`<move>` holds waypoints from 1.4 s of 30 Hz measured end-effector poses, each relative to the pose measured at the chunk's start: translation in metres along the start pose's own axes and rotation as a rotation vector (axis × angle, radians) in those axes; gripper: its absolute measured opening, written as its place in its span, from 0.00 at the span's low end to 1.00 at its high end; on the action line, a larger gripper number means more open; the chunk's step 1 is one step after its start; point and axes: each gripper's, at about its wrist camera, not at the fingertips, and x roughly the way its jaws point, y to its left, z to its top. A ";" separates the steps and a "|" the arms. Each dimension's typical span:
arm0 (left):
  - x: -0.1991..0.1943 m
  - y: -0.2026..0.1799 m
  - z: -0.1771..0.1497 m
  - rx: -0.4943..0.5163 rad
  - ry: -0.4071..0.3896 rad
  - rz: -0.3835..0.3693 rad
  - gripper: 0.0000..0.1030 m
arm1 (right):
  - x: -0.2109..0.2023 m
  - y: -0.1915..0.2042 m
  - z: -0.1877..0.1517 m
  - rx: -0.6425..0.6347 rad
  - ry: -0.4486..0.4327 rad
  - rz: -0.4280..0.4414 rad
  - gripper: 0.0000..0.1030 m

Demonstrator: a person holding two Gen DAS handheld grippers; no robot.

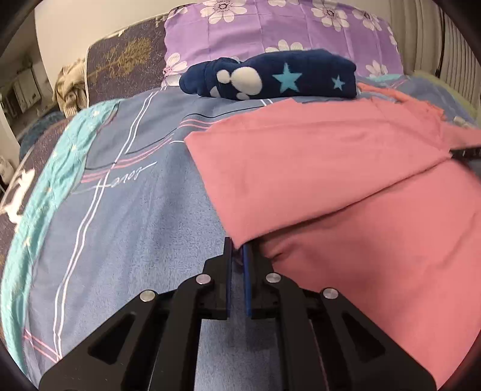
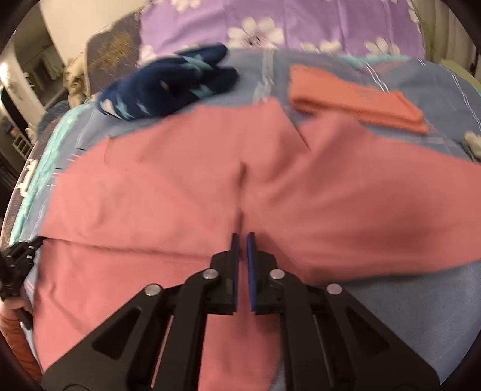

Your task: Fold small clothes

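A pink garment lies spread over the bed, partly folded onto itself. My left gripper is shut on its near left corner, with pink cloth pinched between the blue pads. In the right wrist view the same pink garment fills the middle. My right gripper is shut on a raised crease in it. The left gripper shows at the garment's left edge, held by a hand.
A folded navy garment with stars lies at the back by a purple flowered pillow. A folded orange-pink piece sits at the back right. The blue-grey bedsheet lies bare to the left; the bed's edge curves down on the far left.
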 end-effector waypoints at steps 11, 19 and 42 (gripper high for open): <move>-0.010 -0.004 0.037 -0.148 -0.062 -0.260 0.08 | -0.010 0.041 0.013 -0.075 -0.057 0.139 0.23; 0.044 -0.017 0.028 -0.176 0.020 -0.225 0.11 | 0.025 0.038 -0.003 -0.076 -0.025 0.098 0.23; 0.058 -0.107 0.057 0.033 0.015 -0.158 0.53 | -0.183 -0.301 -0.038 0.847 -0.444 -0.031 0.43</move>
